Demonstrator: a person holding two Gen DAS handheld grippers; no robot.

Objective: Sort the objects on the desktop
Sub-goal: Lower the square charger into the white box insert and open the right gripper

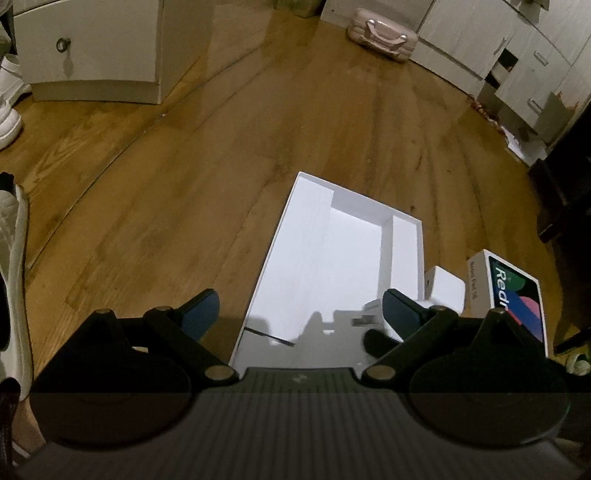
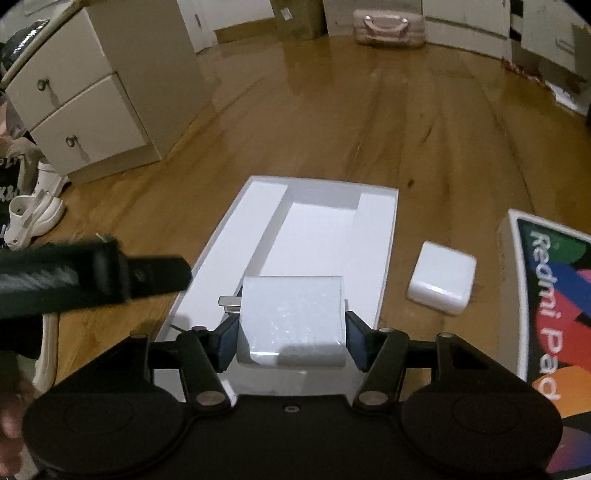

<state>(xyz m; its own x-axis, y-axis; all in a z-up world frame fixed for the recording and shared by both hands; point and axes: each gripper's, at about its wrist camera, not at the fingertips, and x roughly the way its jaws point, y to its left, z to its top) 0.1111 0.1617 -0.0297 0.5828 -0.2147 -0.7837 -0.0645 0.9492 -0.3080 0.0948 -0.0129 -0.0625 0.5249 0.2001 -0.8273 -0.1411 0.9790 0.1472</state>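
An open white box tray point(image 1: 314, 258) with inner compartments lies on the wooden floor; it also shows in the right wrist view point(image 2: 258, 218). My right gripper point(image 2: 290, 332) is shut on a white charger block point(image 2: 291, 317), its metal prongs pointing left, held just above the tray's near end. A second white charger block point(image 2: 441, 277) lies on the floor right of the tray, also in the left wrist view point(image 1: 445, 290). My left gripper point(image 1: 301, 314) is open and empty over the tray's near left edge. It enters the right wrist view as a dark blurred shape point(image 2: 92, 273).
A Redmi Pad box lid point(image 2: 546, 317) lies at the right, also in the left wrist view point(image 1: 513, 295). A white drawer cabinet point(image 2: 92, 96) stands at the left with white shoes point(image 2: 35, 210) beside it. A pink case point(image 1: 382, 35) and cupboards point(image 1: 517, 55) are at the back.
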